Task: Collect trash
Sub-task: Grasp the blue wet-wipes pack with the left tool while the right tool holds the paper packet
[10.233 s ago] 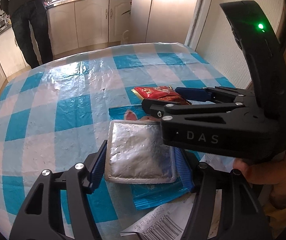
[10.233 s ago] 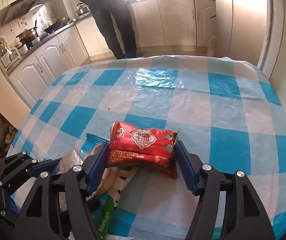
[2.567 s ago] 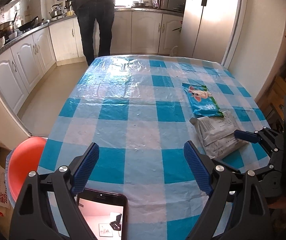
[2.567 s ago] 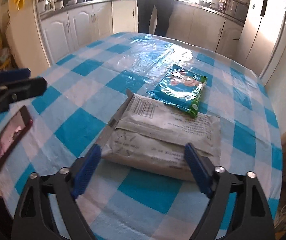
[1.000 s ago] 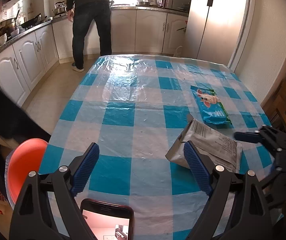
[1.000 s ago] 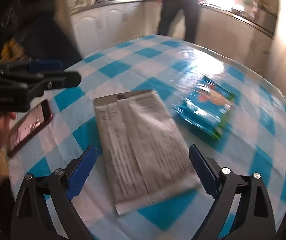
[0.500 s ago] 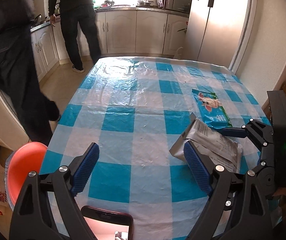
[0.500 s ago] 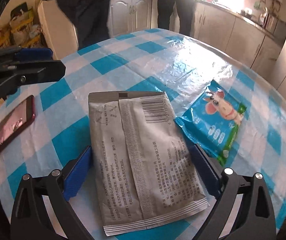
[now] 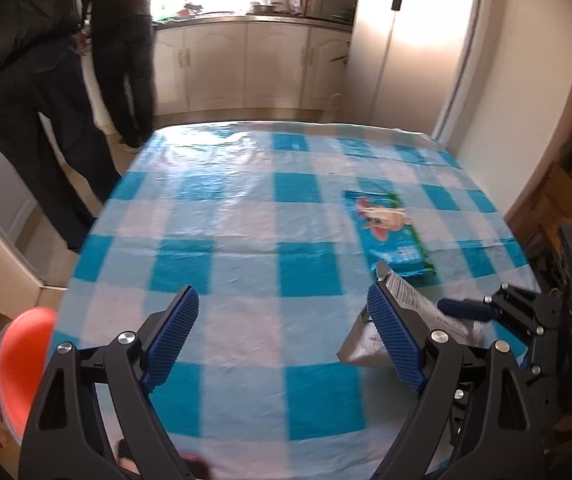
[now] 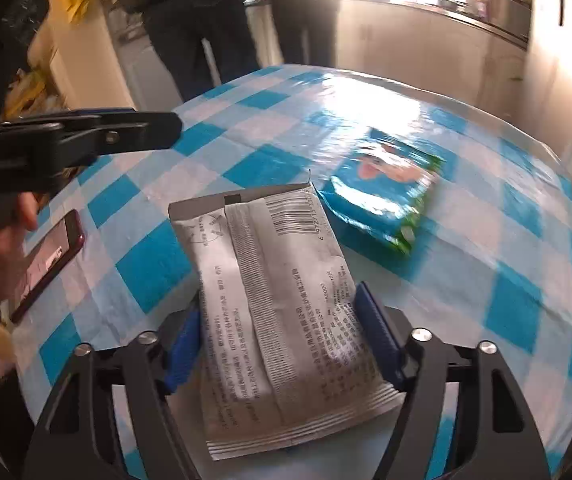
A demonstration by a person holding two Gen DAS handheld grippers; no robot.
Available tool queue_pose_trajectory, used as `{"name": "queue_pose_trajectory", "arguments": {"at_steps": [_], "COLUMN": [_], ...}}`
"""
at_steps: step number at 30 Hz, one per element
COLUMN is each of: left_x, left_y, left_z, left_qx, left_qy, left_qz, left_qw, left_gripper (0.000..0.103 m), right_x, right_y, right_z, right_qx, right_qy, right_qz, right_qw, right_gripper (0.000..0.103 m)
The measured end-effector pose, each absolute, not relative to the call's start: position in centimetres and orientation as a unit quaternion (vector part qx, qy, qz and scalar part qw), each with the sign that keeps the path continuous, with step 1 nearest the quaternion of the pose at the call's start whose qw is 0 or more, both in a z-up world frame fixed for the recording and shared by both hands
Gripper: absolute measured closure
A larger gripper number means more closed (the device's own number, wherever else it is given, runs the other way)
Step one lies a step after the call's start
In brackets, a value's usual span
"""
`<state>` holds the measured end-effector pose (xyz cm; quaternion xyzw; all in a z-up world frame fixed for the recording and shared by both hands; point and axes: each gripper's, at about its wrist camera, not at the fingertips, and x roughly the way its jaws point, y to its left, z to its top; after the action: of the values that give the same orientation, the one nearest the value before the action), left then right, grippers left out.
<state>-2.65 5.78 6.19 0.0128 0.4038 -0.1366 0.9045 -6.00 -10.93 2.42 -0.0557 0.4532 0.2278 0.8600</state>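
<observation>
At the far left, at about nine o'clock in the left wrist view, a round orange plastic bin [image 9: 26, 364] stood on the floor beside the table [image 9: 246, 320] with its blue-and-white checked plastic cloth. The left tool [image 9: 282, 344] hung over the near edge of the table with its jaws wide apart and nothing between them. In the right wrist view the person's left hand [image 10: 2, 256] also held a dark phone [image 10: 48, 258] under this tool.

Further right, the flat grey paper pouch with a printed barcode [image 10: 274, 320] lay between the blue pads of the right tool [image 10: 278, 340]. These jaws were closing, and both pads looked already in contact with the long edges of the pouch. Its long axis ran from six towards twelve o'clock, along the fingers, so the right hand was clearly the nearer one. The bin seemed to lie far to the left, so I judged that the pouch must travel across the table.

At about one o'clock from the pouch, touching its far corner, lay a blue-and-green plastic packet with a cartoon picture [image 10: 386, 196].
</observation>
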Motion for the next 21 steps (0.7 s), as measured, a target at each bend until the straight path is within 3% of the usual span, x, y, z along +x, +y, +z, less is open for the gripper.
{"name": "queue_pose_trajectory", "arguments": {"at_steps": [3, 13, 16, 20, 21], "left_x": [-1.8, 1.0, 1.9, 3.2, 3.4], "left_y": [3.7, -1.0, -3.1, -5.2, -5.6], "left_z": [6.1, 4.6, 4.0, 2.9, 2.7], "left_qx": [0.015, 0.001, 0.008, 0.014, 0.018], "left_qy": [0.405, 0.436, 0.445, 0.457, 0.46], "left_qz": [-0.159, -0.19, -0.203, -0.2, -0.196], "left_qw": [0.9, 0.88, 0.872, 0.866, 0.866], "left_gripper": [0.016, 0.016, 0.016, 0.016, 0.016], "right_x": [-7.0, -7.1, -6.9, -6.9, -6.8], "right_y": [-13.3, -20.4, -22.3, -24.0, -24.4], "right_z": [3.4, 3.9, 3.7, 3.3, 3.1], "right_qx": [-0.016, 0.075, 0.098, 0.108, 0.108], "right_qy": [0.445, 0.441, 0.443, 0.45, 0.453], "right_qz": [0.193, 0.098, 0.081, 0.056, 0.05], "right_qw": [0.874, 0.889, 0.887, 0.885, 0.883], "right_gripper": [0.05, 0.048, 0.04, 0.019, 0.019]}}
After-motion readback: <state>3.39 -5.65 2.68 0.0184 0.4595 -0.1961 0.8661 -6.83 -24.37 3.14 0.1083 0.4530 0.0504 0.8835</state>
